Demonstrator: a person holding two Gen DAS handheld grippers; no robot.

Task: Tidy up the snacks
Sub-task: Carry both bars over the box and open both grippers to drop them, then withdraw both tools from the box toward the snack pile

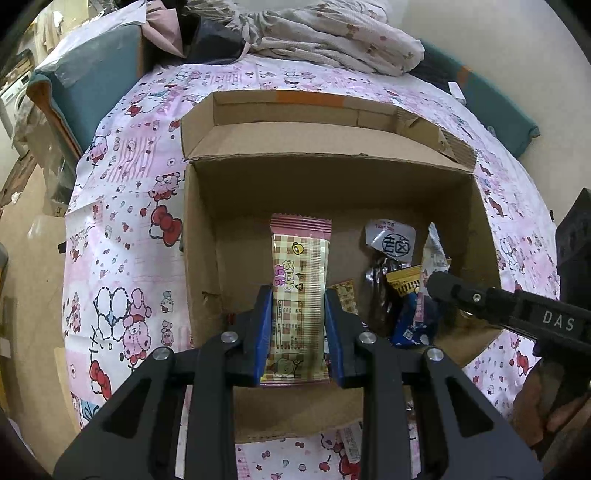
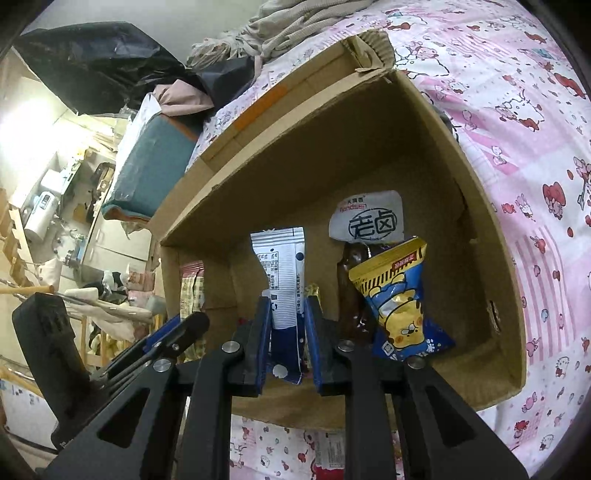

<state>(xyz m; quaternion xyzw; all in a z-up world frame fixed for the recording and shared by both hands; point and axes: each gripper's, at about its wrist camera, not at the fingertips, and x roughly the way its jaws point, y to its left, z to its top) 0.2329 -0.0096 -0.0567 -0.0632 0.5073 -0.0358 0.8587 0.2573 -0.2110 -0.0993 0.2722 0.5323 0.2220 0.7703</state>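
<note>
My left gripper [image 1: 298,295] is shut on a pink and cream checked snack pack [image 1: 299,280] and holds it over the open cardboard box [image 1: 199,229]. My right gripper [image 2: 286,306] is shut on a white and blue snack pack [image 2: 282,273] inside the same box. Its finger [image 1: 454,290] reaches in from the right in the left wrist view. A blue and yellow cartoon bag [image 2: 397,299] and a white-labelled dark pack [image 2: 367,219] lie in the box's right part. The checked pack [image 2: 192,291] shows at the left in the right wrist view.
The box rests on a pink cartoon-print cloth [image 1: 122,236] over a bed. Bundled bedding [image 1: 325,33] and a teal cushion [image 1: 92,77] lie behind it. Another wrapped snack [image 2: 328,454] lies on the cloth in front of the box. Room clutter is at the left.
</note>
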